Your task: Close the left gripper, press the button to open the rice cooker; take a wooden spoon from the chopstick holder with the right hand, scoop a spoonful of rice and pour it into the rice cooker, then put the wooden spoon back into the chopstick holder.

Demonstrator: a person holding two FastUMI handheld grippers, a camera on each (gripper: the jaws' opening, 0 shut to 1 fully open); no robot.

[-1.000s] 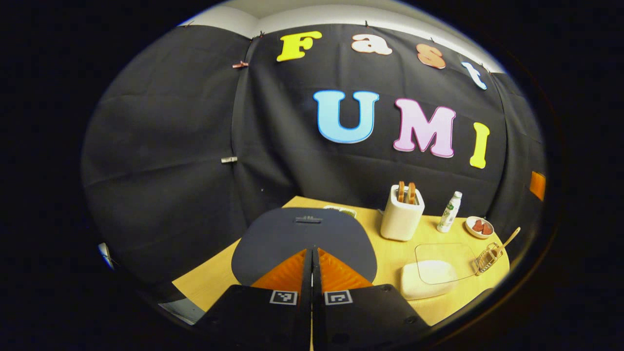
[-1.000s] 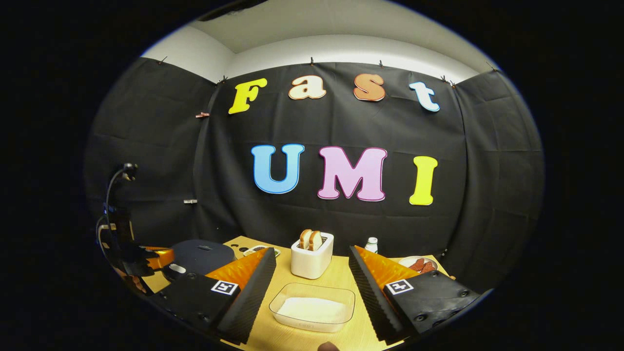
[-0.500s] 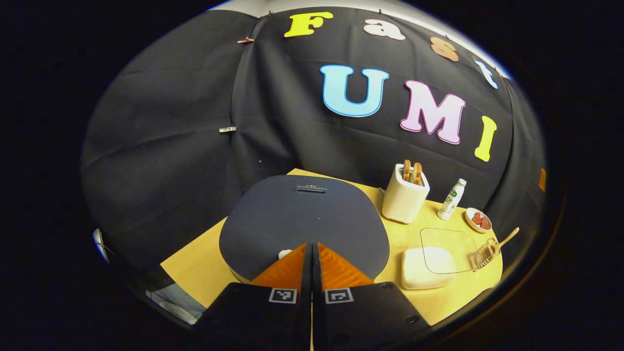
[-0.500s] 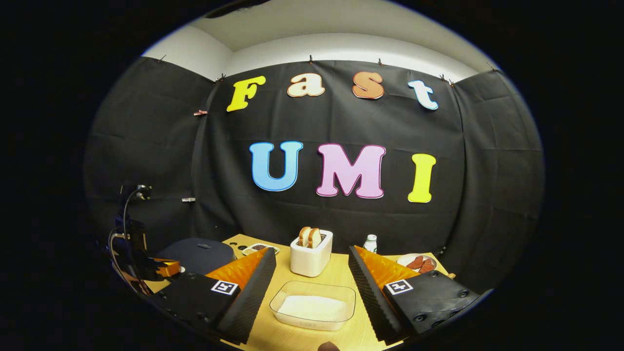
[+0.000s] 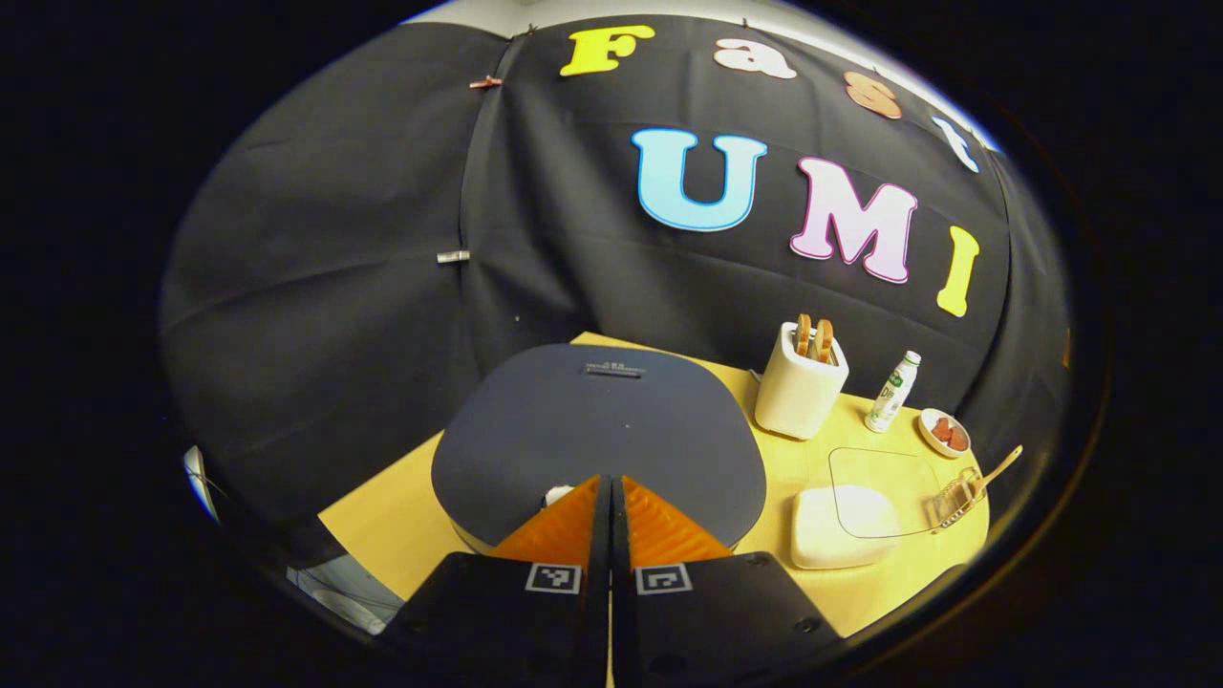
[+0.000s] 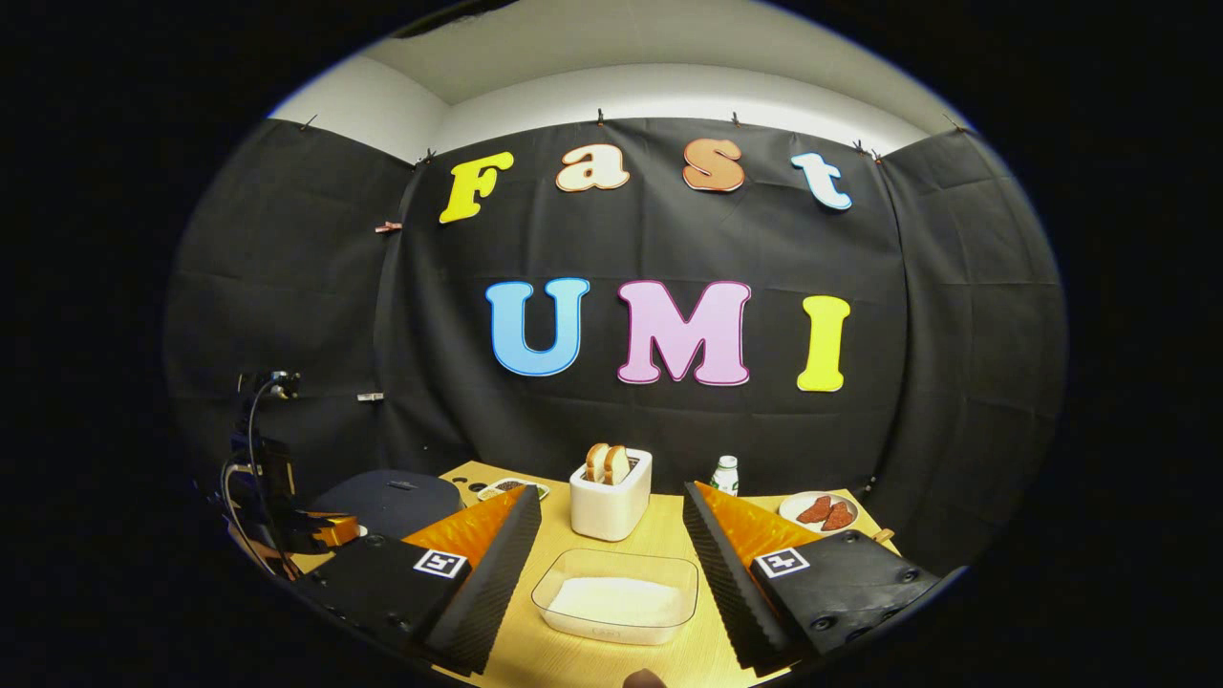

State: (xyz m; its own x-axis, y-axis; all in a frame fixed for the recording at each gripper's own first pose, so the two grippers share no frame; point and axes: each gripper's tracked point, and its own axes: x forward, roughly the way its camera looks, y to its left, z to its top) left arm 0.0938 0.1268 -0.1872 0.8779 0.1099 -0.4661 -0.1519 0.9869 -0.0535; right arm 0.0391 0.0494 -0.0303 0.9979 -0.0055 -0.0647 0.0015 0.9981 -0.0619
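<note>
Left gripper (image 5: 610,481), jaws pressed together, rests on the cooker's (image 5: 597,435) smooth dark lid. Right gripper (image 6: 611,530), jaws spread, hovers over a clear rice tray (image 6: 616,604); toaster (image 6: 611,502) behind, spoon (image 5: 994,471) far right.

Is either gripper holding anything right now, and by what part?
Nothing is held. The left gripper is shut empty over the rice cooker; the right gripper is open.
</note>
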